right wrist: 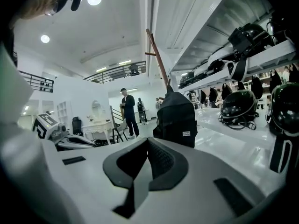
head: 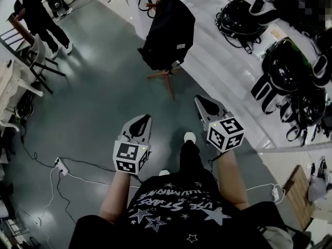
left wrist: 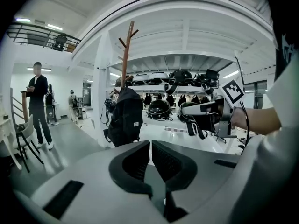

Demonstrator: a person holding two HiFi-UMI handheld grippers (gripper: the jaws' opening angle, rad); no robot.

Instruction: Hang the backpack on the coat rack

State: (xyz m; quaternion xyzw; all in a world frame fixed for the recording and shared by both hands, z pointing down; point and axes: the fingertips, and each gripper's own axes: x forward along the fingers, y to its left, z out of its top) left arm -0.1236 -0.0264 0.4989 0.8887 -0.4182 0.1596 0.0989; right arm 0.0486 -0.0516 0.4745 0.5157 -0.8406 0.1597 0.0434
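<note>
1. The backpack [head: 167, 35] hangs on the coat rack [head: 165, 79]. The rack stands on the grey floor [head: 104, 113], right at the edge of the white raised platform [head: 218, 66].
2. Its long axis runs upright along the wooden pole. The top is up by the pegs and the bottom hangs clear above the rack's spread feet.
3. In the left gripper view the backpack [left wrist: 125, 118] covers the lower part of the coat rack [left wrist: 126, 55], and the bare forked pegs rise above it.
4. The backpack is plain black and looks soft and full, rounded at the top. A small white label sits low on the side turned toward the grippers, seen in the right gripper view [right wrist: 176, 118].
5. The left gripper [head: 142, 117] has its jaws pressed together with nothing between them. It is well apart from the backpack and points toward it.
6. The right gripper [head: 199, 98] is likewise closed and empty, beside the left one.
7. A person [head: 39, 14] stands near the floor's far left edge, by a chair [head: 39, 56].
</note>
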